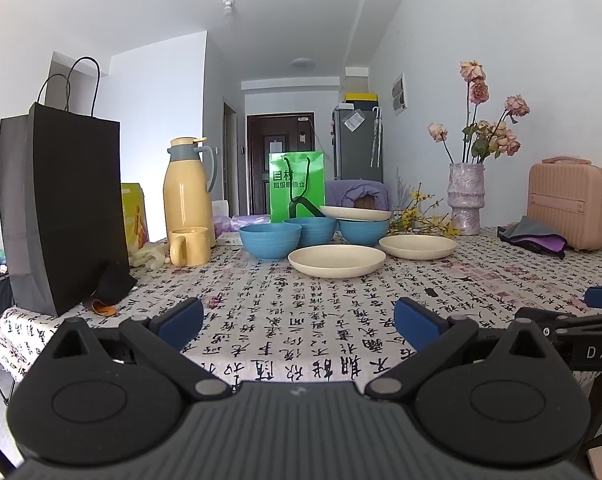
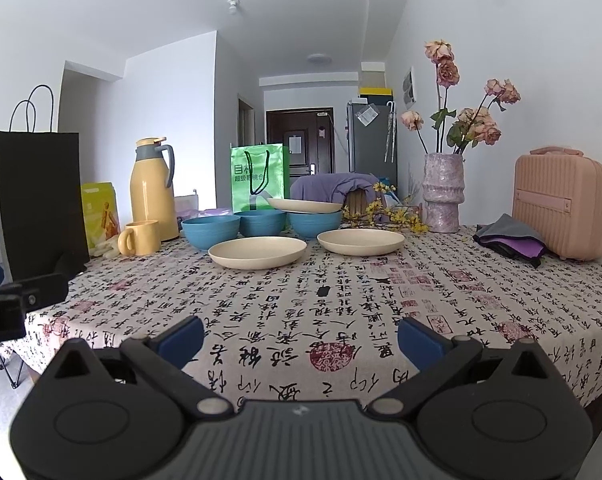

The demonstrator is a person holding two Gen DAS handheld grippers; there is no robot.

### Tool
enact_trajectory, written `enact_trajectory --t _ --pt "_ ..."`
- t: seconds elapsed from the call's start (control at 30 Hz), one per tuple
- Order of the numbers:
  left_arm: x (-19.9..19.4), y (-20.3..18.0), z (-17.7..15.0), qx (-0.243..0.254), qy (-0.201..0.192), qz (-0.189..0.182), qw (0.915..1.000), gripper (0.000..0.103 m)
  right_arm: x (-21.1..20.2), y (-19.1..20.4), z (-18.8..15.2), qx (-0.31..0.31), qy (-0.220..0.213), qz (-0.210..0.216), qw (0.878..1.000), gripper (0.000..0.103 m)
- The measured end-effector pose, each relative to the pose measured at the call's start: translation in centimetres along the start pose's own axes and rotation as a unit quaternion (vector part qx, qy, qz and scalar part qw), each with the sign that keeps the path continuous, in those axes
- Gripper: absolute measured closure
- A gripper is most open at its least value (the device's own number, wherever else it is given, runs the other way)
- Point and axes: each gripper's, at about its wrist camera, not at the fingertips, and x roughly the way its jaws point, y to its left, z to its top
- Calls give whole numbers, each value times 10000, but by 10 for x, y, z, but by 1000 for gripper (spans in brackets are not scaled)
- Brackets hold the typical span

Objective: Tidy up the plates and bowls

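Left wrist view. The left gripper (image 1: pixel 299 320) hovers over the near edge of the desk (image 1: pixel 501 280), its blue-padded fingers (image 1: pixel 181 318) spread wide apart with nothing between them. The desk cloth is printed with black calligraphy characters and red seal stamps. At the right edge, part of the right gripper (image 1: pixel 593 340) bears the white letters "DAS". Three blue bowls (image 1: pixel 269 240) stand upright in a row across the far middle of the desk, round and faintly ribbed. A cream plate (image 1: pixel 355 212) lies flat across the rim of the rightmost bowl. Two further cream plates (image 1: pixel 337 261), shallow, matte and round, rest flat on the cloth just in front of the bowls, side by side but apart. Behind them stands a green gift bag (image 1: pixel 297 186) with white Chinese print. To the left are a yellow jug (image 1: pixel 187 196), a yellow mug (image 1: pixel 189 246) and a black paper bag (image 1: pixel 61 208).

Right wrist view. The right gripper (image 2: pixel 301 340) likewise has its fingers held wide apart and empty, above the near cloth. The bowls (image 2: pixel 211 232) and plates (image 2: pixel 257 253) keep the same layout, left of centre. At the right stand a textured lilac vase (image 2: pixel 443 196) of dried roses and a ribbed pink case (image 2: pixel 561 204).
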Motion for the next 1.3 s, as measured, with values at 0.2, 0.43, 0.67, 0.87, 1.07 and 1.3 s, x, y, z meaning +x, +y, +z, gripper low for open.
enact_trajectory --t 0.2,0.43,0.67,0.87,1.07,1.3 --pt "-1 0 -1 -2 -11 7 10000 0 1 1 0 -35 -6 -1 10000 0" --pt "1 -1 -1 -2 37 -6 10000 0 0 -1 -3 7 35 -20 10000 0" --pt "2 1 -4 -26 49 18 10000 0 1 0 -3 -22 35 11 10000 0" --pt "2 0 -3 -15 34 34 10000 0 1 1 -2 -35 27 -4 10000 0" --pt "15 -2 7 121 -253 236 9993 0 20 -3 10 -108 -149 -88 9998 0" --pt "70 3 38 93 -363 377 9986 0 66 -11 53 -63 -448 -36 9990 0"
